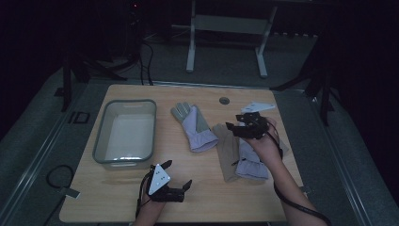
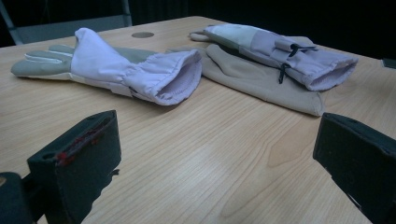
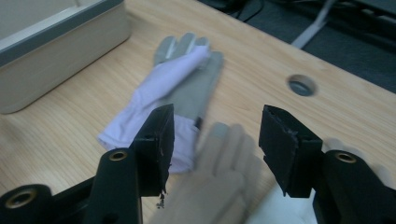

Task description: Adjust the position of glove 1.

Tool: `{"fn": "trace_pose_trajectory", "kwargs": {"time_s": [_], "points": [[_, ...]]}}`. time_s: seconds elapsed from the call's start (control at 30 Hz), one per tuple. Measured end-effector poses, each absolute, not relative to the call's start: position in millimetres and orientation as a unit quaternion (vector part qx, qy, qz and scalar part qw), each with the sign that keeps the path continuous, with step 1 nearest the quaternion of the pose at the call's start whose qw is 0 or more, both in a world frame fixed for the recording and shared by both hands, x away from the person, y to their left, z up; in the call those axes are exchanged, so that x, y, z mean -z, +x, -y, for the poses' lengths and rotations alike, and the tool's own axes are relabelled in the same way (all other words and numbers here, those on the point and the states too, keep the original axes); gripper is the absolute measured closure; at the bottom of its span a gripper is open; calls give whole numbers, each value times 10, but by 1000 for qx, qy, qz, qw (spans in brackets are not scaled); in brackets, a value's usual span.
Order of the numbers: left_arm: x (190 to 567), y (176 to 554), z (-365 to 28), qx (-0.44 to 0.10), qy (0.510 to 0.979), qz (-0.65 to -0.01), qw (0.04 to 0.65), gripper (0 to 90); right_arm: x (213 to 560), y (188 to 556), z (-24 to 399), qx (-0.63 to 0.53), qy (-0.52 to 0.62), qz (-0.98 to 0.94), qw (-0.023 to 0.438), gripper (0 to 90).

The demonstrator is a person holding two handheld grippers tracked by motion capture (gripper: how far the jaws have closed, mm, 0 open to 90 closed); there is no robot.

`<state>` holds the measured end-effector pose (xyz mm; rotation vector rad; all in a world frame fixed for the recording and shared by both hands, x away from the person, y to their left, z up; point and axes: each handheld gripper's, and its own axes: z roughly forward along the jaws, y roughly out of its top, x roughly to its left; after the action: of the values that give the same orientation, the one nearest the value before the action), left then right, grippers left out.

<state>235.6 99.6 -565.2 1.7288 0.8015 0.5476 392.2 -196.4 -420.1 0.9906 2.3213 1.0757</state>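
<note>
Lilac-cuffed grey fabric glove [image 1: 193,127] lies flat near the middle of the pale wooden table [image 1: 207,197], just right of the grey-rimmed rectangular plastic tub [image 1: 126,132]. A second lilac-and-grey glove [image 1: 249,157] lies partly on top of a beige fleece glove [image 1: 227,150] further right. The right gripper [image 1: 242,126] hovers above the beige glove's fingers, its jaws about half open with nothing gripped between them. The left gripper [image 1: 176,186] sits low near the table's front edge, jaws spread wide and empty, pointing toward the gloves.
</note>
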Motion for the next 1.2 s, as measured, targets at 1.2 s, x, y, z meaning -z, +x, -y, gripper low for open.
{"fn": "trace_pose_trajectory", "kwargs": {"time_s": [1.2], "points": [[5653,2346,-998,-231,729,-332,552,10,5344,4934,922,-263,337,-897,111,662]]}}
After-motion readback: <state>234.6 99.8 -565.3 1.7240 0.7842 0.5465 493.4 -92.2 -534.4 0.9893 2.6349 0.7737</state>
